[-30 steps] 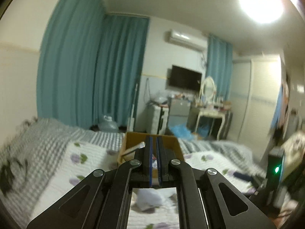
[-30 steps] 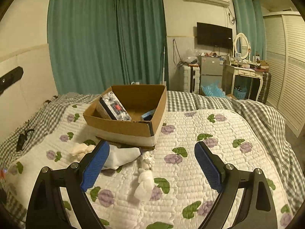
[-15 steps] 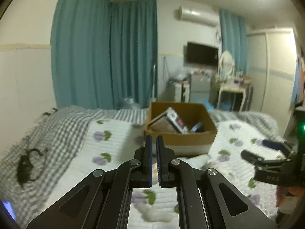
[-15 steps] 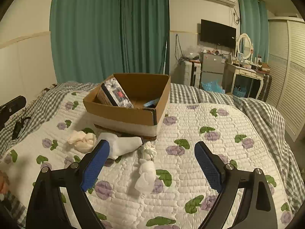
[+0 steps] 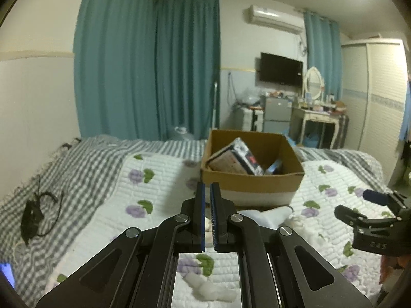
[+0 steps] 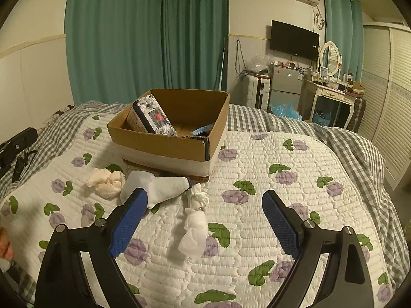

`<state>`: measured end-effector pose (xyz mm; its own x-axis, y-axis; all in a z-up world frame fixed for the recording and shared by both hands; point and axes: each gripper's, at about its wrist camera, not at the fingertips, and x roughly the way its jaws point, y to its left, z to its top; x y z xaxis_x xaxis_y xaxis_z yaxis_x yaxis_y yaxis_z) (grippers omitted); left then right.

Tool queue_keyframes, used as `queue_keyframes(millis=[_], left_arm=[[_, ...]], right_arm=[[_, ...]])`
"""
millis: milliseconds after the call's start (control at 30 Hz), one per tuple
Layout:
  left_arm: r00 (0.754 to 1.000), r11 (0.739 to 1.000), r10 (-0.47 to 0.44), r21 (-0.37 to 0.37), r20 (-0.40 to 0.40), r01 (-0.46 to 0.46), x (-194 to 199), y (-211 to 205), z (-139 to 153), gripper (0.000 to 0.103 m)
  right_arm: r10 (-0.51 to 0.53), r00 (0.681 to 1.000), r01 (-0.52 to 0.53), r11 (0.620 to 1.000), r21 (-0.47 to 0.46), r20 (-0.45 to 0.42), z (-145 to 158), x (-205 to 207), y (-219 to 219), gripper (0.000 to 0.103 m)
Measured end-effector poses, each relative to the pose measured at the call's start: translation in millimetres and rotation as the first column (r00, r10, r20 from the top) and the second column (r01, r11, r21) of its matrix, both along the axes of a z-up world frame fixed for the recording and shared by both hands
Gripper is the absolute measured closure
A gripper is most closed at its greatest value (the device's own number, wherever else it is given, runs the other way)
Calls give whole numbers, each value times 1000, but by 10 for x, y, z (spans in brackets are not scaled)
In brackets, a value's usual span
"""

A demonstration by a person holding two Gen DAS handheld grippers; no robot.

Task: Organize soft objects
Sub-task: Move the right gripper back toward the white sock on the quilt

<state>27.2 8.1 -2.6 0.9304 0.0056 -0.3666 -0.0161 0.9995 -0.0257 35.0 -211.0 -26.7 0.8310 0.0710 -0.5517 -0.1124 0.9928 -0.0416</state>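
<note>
While left tongs sit pressed together, empty, right tongs spread wide above quilted bed. White sock, cream bundle, knotted white cloth lie before cardboard box.

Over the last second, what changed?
Left gripper tipped down from the ceiling toward the bed, and its jaws are closing, empty. Right gripper eased down a little, open. Box, cloths and quilt unmoved.
</note>
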Motion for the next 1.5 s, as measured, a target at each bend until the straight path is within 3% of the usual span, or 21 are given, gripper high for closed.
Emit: queue_keyframes(millis=[100, 467, 533, 733, 1033, 1500], left_arm=[[1000, 999, 2, -48, 12, -1, 33, 63, -24, 103], [998, 998, -63, -6, 15, 63, 52, -34, -83, 103], [998, 998, -64, 8, 18, 64, 46, -64, -71, 95], [999, 999, -33, 20, 9, 33, 60, -79, -68, 95], [996, 995, -85, -46, -15, 84, 113, 4, -61, 95], [988, 988, -151, -23, -11, 151, 366, -48, -56, 95]], right_arm=[[2, 1000, -2, 1000, -1, -3, -10, 10, 6, 12], [10, 1000, -11, 1000, -26, -25, -70, 52, 56, 12], [10, 1000, -11, 1000, -26, -26, -71, 50, 58, 12], [9, 1000, -10, 1000, -27, -25, -70, 49, 61, 12], [30, 999, -30, 999, -24, -18, -45, 38, 88, 12], [93, 994, -96, 993, -68, -50, -69, 280, 285, 12]])
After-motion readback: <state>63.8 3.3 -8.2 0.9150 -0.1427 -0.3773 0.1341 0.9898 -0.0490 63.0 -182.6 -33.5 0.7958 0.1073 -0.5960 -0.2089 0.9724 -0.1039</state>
